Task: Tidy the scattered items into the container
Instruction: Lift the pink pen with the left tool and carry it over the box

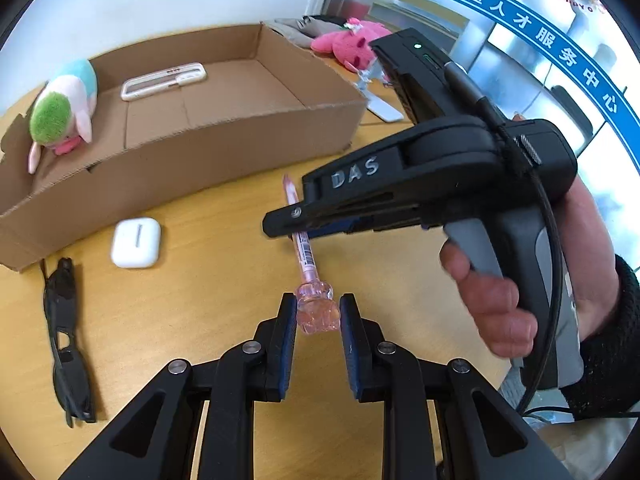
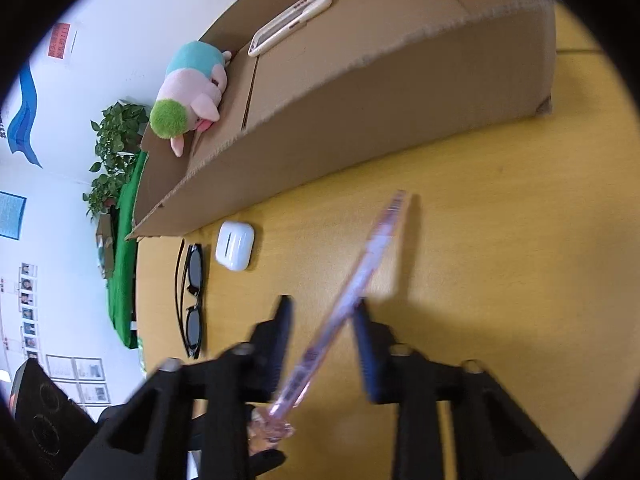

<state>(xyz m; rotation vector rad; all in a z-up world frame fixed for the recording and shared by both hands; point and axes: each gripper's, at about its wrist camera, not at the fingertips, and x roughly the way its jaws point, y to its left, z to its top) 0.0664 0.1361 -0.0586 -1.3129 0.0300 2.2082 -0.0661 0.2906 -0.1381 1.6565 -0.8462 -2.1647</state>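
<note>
Yellow wooden table (image 1: 224,240), cardboard box (image 1: 192,152), possibly office walls.

We see our left tool (image 1: 319,314) pinching the pink pen (image 1: 306,258) by its cap; our right tool (image 1: 280,224) crosses its barrel at twelve o'clock.

From the left tongs (image 1: 318,314), the right tongs (image 1: 280,222) cross the pink pen (image 1: 304,252) at 12 o'clock, blocking the way to the cardboard box (image 1: 224,148). Earbud case (image 1: 136,242) and sunglasses (image 1: 66,340) crowd 10 o'clock; bare table (image 1: 392,280) at 2.
</note>
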